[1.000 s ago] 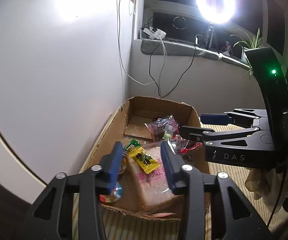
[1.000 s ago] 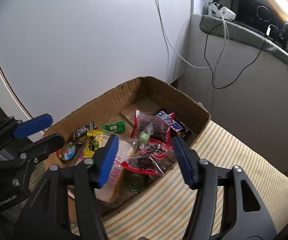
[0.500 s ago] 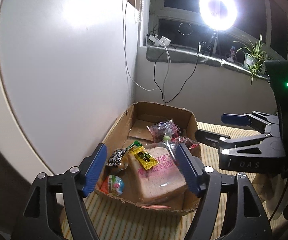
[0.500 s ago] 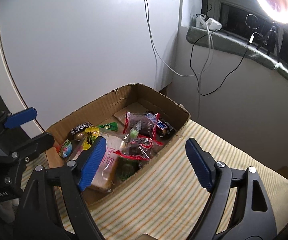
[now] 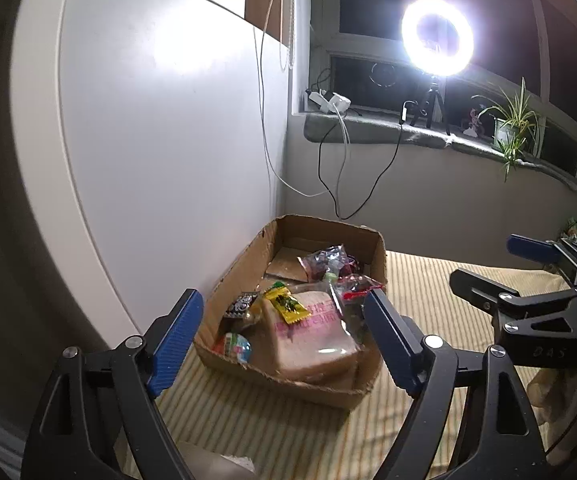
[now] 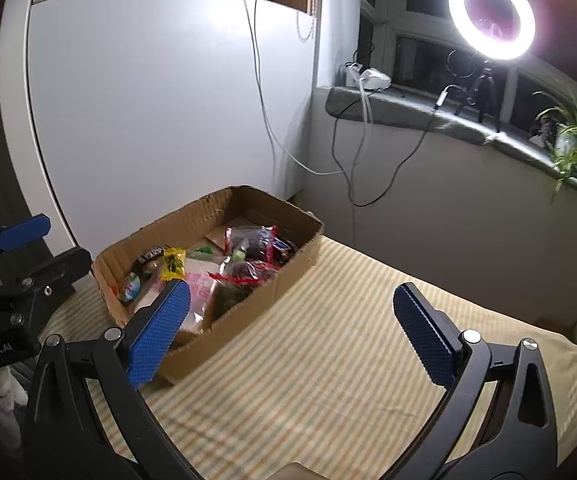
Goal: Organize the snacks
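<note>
Striped cloth surface (image 6: pixel 328 360) — one cardboard box (image 6: pixel 288 276) of snacks on it.

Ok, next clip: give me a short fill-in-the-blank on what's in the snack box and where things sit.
1. The snacks lie in an open ____ box on the striped cloth.
2. A small ____ candy packet rests on top of the bagged bread.
3. The ring light stands on the ____.
4. Neither the left gripper nor the right gripper holds a ____.

Missing words: cardboard; yellow; windowsill; snack
</note>
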Demonstrator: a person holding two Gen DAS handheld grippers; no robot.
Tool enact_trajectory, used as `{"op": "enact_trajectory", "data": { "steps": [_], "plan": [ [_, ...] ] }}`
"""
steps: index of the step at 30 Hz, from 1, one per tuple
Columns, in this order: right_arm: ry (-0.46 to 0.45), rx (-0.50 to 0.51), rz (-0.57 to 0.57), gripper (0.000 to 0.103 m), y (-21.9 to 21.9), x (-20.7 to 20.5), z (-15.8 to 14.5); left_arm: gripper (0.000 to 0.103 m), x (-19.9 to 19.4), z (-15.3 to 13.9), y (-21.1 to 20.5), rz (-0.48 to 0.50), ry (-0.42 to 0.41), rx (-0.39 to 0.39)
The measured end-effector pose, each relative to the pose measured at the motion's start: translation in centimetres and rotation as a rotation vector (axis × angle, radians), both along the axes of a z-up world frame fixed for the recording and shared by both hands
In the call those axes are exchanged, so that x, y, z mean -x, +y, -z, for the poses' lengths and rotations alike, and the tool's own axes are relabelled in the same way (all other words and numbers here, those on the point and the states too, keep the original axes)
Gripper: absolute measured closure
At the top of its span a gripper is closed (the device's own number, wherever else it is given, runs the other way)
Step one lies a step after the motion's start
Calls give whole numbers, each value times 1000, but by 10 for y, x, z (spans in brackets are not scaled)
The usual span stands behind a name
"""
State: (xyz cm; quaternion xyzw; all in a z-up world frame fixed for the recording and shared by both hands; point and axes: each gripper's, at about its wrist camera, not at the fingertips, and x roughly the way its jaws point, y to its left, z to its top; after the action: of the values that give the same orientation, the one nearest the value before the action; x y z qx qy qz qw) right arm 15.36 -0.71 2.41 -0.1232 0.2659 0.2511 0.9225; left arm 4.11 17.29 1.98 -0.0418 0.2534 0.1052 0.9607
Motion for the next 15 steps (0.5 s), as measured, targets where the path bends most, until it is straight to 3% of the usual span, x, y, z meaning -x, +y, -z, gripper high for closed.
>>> {"op": "enact_trajectory", "data": {
  "steps": [15],
  "plan": [
    [24,-21,69,0,-42,34,12,20,18,6,-25,-2,6,15]
  ]
}}
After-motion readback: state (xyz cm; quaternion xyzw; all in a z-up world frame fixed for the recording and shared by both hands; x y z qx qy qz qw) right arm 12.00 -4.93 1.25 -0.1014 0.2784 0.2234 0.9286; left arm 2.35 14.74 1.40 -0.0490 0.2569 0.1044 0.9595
